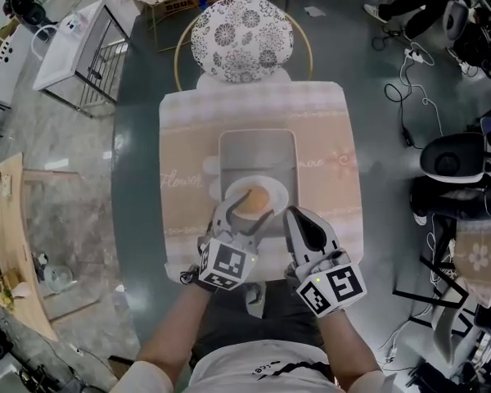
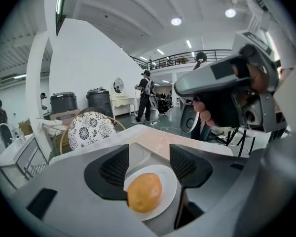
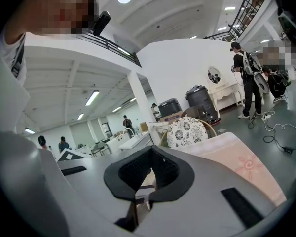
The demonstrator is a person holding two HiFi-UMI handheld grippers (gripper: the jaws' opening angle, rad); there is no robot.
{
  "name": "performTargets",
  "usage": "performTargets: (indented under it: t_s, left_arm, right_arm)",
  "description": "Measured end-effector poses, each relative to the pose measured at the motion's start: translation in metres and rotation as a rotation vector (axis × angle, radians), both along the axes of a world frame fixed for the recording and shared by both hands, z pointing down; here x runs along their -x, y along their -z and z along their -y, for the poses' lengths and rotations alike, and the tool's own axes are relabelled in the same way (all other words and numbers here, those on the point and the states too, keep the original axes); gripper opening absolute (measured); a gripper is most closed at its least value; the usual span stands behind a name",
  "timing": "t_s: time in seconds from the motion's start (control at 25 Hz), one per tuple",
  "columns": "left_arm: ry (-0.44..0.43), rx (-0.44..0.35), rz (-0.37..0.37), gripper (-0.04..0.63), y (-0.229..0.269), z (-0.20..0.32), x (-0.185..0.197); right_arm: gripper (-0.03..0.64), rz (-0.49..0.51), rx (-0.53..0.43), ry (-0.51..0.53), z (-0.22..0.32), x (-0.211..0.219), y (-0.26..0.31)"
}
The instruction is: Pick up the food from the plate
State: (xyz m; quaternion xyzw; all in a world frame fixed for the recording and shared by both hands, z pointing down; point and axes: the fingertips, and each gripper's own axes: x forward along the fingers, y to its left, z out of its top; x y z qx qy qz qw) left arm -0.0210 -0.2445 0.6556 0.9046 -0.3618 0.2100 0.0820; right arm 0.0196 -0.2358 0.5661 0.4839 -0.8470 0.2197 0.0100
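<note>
A round orange-brown piece of food (image 1: 254, 198) (image 2: 144, 192) lies on a small white plate (image 1: 276, 188) (image 2: 168, 179). The plate stands on a grey tray (image 1: 257, 146) in the middle of the table. My left gripper (image 1: 247, 213) (image 2: 149, 157) is open, with one jaw on each side of the food and neither pad touching it. My right gripper (image 1: 289, 214) (image 3: 150, 154) hovers just right of the plate with its jaws together and nothing between them. In the left gripper view a hand holds it up at the right.
The table (image 1: 188, 137) wears a pale pink cloth. A chair with a flower-patterned back (image 1: 241, 27) stands at its far side. A white wire rack (image 1: 78, 47) is at the far left. Cables (image 1: 413, 88) and a dark wheeled chair (image 1: 458, 158) are on the floor at the right.
</note>
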Motion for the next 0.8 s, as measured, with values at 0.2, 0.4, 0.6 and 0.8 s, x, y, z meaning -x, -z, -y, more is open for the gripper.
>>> performTargets:
  t_s: [0.2,0.4,0.6,0.8]
  left_arm:
    - [-0.026,-0.009,0.049,0.263,-0.024,0.004,-0.002]
    - [-0.071,-0.008,0.102,0.292,-0.048,0.007,-0.006]
    - [-0.097,0.005,0.142,0.325,-0.071,0.011,-0.007]
    - [-0.143,0.036,0.175,0.346,-0.090,0.010,-0.011]
  right_arm:
    - [0.014,0.004,0.001,0.000,0.002,-0.002,-0.013]
    - [0.014,0.011,0.003,0.005,0.006,-0.005,-0.026]
    - [0.014,0.018,0.015,-0.002,0.007,-0.009,-0.040]
    - [0.014,0.022,0.020,-0.006,0.008,-0.010,-0.047]
